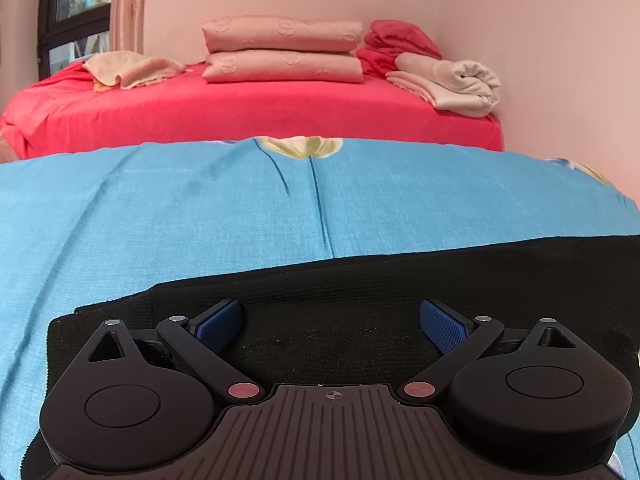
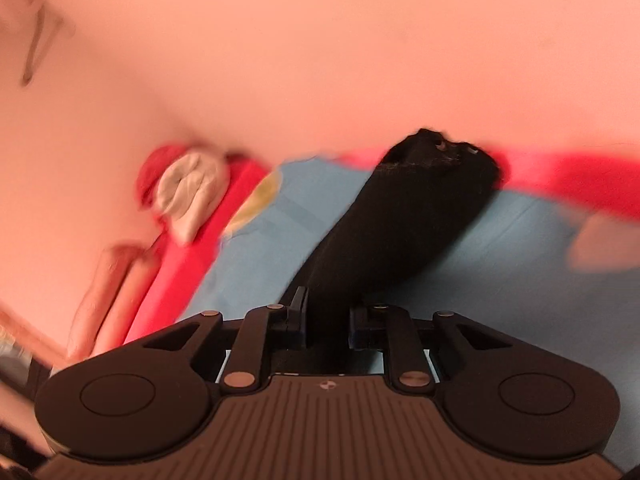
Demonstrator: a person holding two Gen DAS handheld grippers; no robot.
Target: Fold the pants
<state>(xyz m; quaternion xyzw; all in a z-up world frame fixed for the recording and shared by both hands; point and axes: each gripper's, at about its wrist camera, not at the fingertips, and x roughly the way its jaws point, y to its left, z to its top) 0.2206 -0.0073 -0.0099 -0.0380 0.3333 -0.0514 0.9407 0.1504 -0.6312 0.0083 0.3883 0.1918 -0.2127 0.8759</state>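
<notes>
The left gripper (image 1: 331, 322) hangs low, tilted downward, its ribbed blue pads (image 1: 443, 325) spread wide and empty over the black knit pants (image 1: 400, 280) on the blue floral sheet (image 1: 160, 208), while the right gripper (image 2: 327, 322), rolled askew, pinches a lifted bunch of that fabric.

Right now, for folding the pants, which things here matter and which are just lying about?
Part of the job:
black pants
left gripper, open over them
right gripper, shut on the pants
blue sheet underneath

Just lying about:
pink folded blankets
beige towel
white rolled cloth
red bundle
</notes>
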